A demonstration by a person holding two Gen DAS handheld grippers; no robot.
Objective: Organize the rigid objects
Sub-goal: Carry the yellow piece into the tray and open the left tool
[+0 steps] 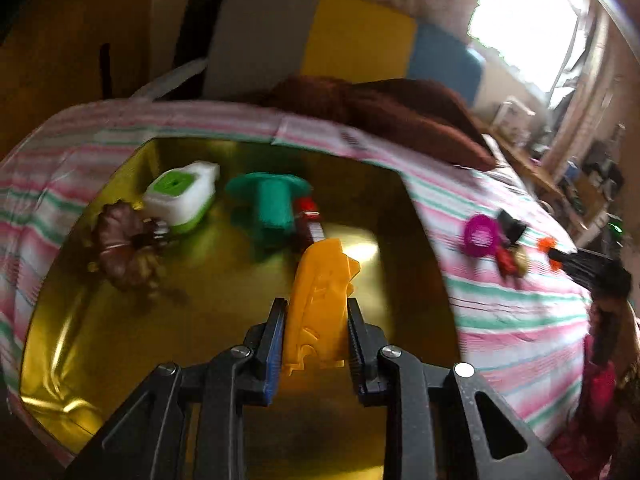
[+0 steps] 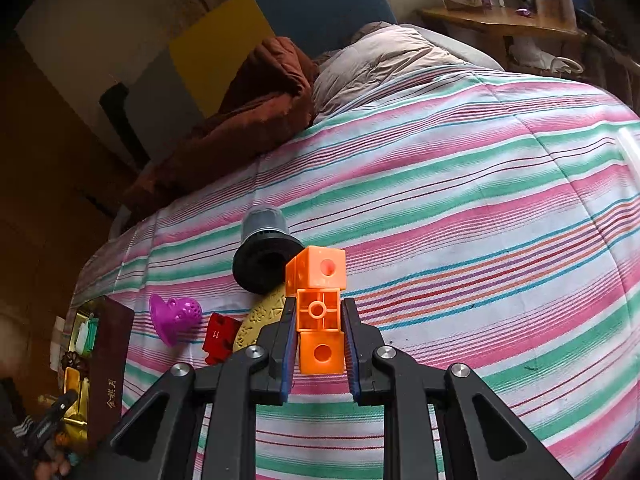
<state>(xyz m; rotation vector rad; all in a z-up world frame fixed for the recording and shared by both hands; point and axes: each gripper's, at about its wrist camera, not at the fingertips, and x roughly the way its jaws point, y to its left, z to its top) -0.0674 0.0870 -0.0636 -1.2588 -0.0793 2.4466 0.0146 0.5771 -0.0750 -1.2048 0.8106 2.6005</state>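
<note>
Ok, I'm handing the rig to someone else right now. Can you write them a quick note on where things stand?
Left gripper: shut on a yellow piece, held over the gold box.
Right gripper: shut on linked orange cubes, above the striped bed.
Done: a white-green container, teal piece, red piece and brown piece lie in the box.
Left: release the yellow piece, box the cubes, then fetch the purple strainer, red tile, black cup and tan disc from the bed.
</note>
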